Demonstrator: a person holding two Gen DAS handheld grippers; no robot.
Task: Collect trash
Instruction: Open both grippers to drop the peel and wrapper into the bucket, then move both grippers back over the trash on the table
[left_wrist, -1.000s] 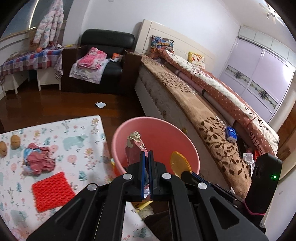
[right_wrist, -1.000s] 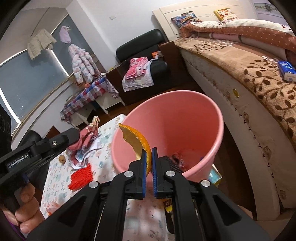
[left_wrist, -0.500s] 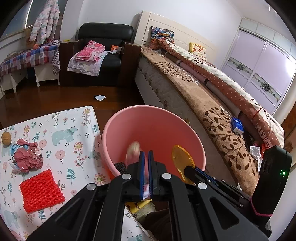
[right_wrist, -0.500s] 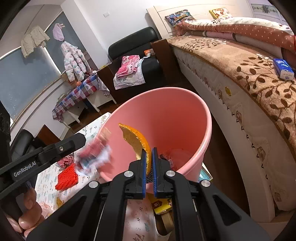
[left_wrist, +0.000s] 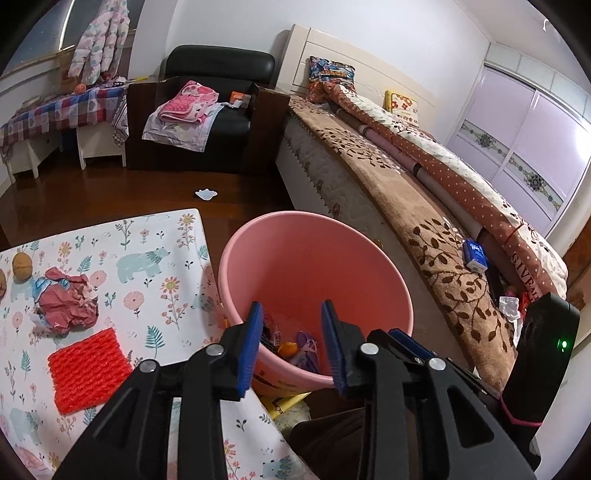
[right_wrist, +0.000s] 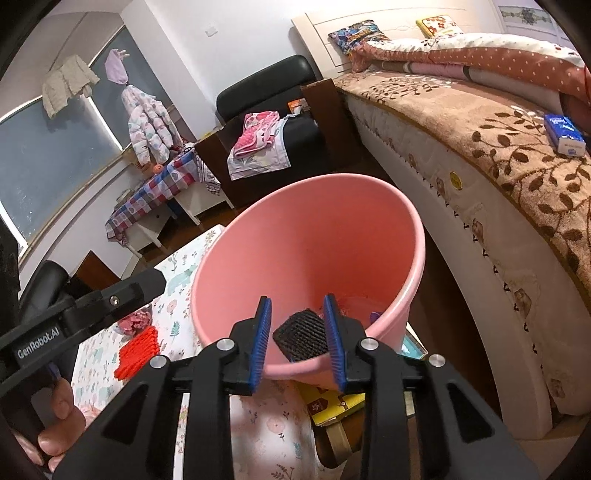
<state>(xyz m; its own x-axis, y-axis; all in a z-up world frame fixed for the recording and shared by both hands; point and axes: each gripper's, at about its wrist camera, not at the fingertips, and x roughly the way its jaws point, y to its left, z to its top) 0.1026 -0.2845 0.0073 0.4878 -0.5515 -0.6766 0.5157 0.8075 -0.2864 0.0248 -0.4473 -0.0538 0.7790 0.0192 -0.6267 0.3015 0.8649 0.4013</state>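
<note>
A pink bin (left_wrist: 314, 266) stands beside the floral-covered table (left_wrist: 147, 280); it also shows in the right wrist view (right_wrist: 306, 236). My left gripper (left_wrist: 291, 332) is open and empty over the bin's near rim. My right gripper (right_wrist: 297, 328) is open and empty over the same bin. Wrappers and an orange peel (left_wrist: 288, 347) lie at the bin's bottom, and a black mesh piece (right_wrist: 301, 336) lies in it. On the table lie a crumpled red paper (left_wrist: 68, 302), a red foam net (left_wrist: 88, 369) and a walnut (left_wrist: 23, 263).
A bed (left_wrist: 406, 177) runs along the right, with a blue tissue pack (left_wrist: 474, 254) on it. A black armchair (left_wrist: 207, 110) with clothes stands at the back. A white scrap (left_wrist: 207, 193) lies on the wooden floor. Yellow cardboard (right_wrist: 332, 404) lies under the bin.
Both grippers have opened. The wrapper from my left gripper and the orange peel from my right gripper have dropped into the pink bin.
</note>
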